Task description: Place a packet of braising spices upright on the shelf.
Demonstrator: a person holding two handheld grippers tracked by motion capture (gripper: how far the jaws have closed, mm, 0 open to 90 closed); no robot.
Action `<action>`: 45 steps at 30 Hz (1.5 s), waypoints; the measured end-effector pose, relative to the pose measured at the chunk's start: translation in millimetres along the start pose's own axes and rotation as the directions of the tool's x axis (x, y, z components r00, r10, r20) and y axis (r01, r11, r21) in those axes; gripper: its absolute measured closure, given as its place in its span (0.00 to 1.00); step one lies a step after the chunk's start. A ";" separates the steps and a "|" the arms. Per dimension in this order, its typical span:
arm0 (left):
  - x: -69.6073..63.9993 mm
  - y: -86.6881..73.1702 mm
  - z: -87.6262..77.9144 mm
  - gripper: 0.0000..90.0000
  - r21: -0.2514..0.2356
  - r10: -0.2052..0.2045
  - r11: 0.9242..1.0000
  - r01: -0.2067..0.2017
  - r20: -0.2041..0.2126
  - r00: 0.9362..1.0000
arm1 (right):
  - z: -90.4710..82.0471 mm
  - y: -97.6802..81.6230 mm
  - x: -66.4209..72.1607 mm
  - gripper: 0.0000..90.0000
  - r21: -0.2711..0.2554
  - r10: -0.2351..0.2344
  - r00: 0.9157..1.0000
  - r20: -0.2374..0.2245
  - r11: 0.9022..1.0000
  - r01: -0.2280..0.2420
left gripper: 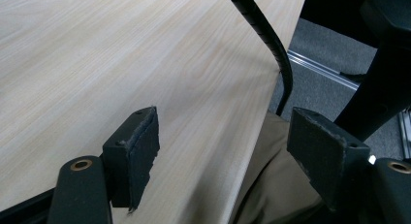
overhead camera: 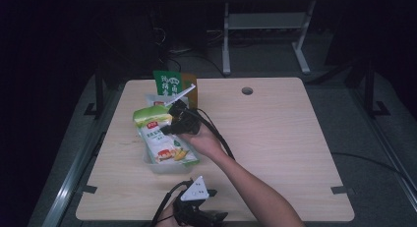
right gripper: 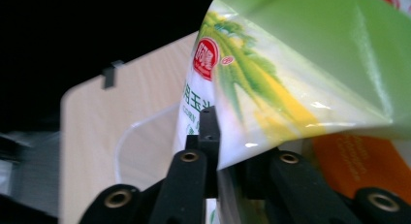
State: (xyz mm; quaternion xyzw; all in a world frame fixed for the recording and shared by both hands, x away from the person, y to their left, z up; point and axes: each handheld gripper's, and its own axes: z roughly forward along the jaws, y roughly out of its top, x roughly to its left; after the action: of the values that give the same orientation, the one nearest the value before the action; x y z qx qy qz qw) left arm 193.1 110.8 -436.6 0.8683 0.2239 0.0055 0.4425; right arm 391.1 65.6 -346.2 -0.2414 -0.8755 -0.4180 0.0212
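A green and white corn-print bag (overhead camera: 162,138) lies in a clear plastic tub (overhead camera: 155,167) left of the table's middle. My right gripper (overhead camera: 168,127) reaches in from the right and is shut on the bag's upper part. In the right gripper view the bag (right gripper: 291,64) folds down between the two close jaws of the right gripper (right gripper: 219,136), hiding the right pad, with the tub's rim (right gripper: 125,136) behind. My left gripper (overhead camera: 215,205) rests at the table's front edge. It stands open (left gripper: 223,136) with nothing between its fingers.
A dark green packet (overhead camera: 167,82) and an orange-brown one (overhead camera: 192,95) stand upright behind the tub. The table (overhead camera: 275,138) has a round hole (overhead camera: 247,91) at the back. The right gripper's cable (overhead camera: 221,138) trails over the forearm.
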 end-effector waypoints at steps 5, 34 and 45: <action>-3.3 0.1 -0.2 0.30 0.000 0.011 1.000 -0.011 0.004 1.000 | -11.6 -5.2 24.6 0.97 -0.087 -0.038 0.996 0.083 0.995 0.046; -10.3 -6.3 -1.3 0.30 0.026 0.038 0.999 -0.039 0.012 0.999 | -18.6 -21.2 20.5 0.73 -0.031 -0.025 0.999 0.023 0.999 0.026; -8.4 -5.7 -1.8 0.30 0.024 0.039 0.999 -0.039 0.015 0.999 | -11.6 -7.4 1.2 0.53 0.033 0.026 1.000 0.017 0.999 -0.026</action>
State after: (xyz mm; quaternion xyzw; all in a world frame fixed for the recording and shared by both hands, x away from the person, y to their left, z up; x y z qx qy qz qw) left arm 183.0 111.7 -438.2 0.8779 0.2037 0.0053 0.4334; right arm 384.9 53.5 -343.7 -0.2560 -0.8793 -0.4008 0.0233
